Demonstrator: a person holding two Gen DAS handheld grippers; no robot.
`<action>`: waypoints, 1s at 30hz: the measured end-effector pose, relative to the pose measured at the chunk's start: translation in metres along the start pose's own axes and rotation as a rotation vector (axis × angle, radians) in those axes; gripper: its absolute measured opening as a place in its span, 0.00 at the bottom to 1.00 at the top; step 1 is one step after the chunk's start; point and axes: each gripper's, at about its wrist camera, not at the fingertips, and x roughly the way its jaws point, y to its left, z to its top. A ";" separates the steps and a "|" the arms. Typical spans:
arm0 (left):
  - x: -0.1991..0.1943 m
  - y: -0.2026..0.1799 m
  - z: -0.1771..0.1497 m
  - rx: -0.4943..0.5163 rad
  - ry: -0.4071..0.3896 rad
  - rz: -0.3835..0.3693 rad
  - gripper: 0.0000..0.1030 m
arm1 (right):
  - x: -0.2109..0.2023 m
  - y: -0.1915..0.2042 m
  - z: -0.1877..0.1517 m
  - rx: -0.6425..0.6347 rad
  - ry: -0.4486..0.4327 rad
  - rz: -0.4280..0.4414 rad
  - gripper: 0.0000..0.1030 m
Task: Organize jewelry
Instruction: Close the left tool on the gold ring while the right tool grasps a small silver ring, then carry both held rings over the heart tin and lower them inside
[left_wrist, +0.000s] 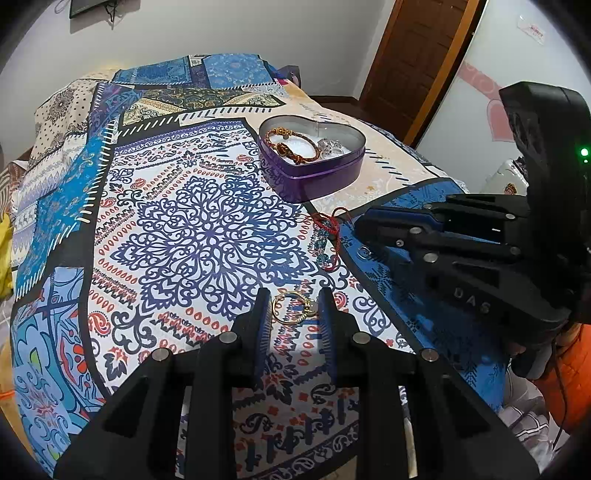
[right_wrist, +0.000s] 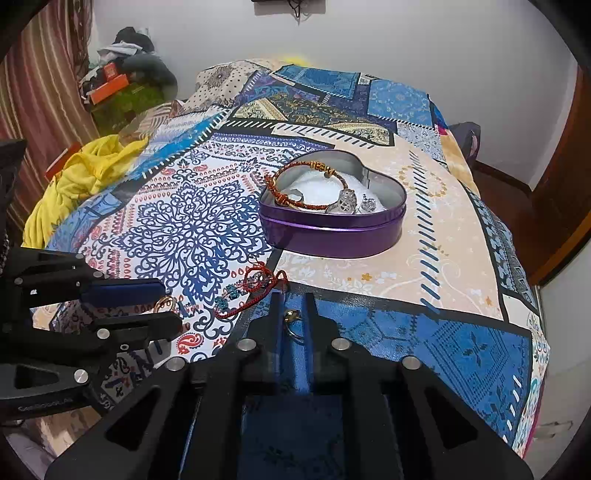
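Lower centre of the left view, the left gripper (left_wrist: 293, 314) straddles a gold ring (left_wrist: 293, 308) on the bed (left_wrist: 207, 236), its jaws apart. The right gripper (right_wrist: 293, 317) is clamped on a second ring (right_wrist: 293, 319). Both rings look light, stiff and slippery, so grip across the band.

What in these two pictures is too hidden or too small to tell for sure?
- Left wrist view: whether the left tongs pinch the gold ring or only straddle it.
- Right wrist view: the small ring between the right tongs; the fingers cover its sides.
- Both views: the silver pieces in the heart tin; too small to name.
- Left wrist view: the red cord bracelet; it blends into the bedspread.
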 end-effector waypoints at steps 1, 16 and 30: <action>0.000 0.000 0.000 0.000 0.000 0.001 0.24 | -0.003 -0.001 -0.001 0.003 -0.005 -0.003 0.08; -0.027 -0.005 0.017 0.014 -0.080 0.021 0.24 | -0.032 -0.015 0.005 0.046 -0.090 -0.036 0.08; -0.041 -0.004 0.064 0.013 -0.195 0.029 0.24 | -0.049 -0.024 0.036 0.071 -0.201 -0.036 0.08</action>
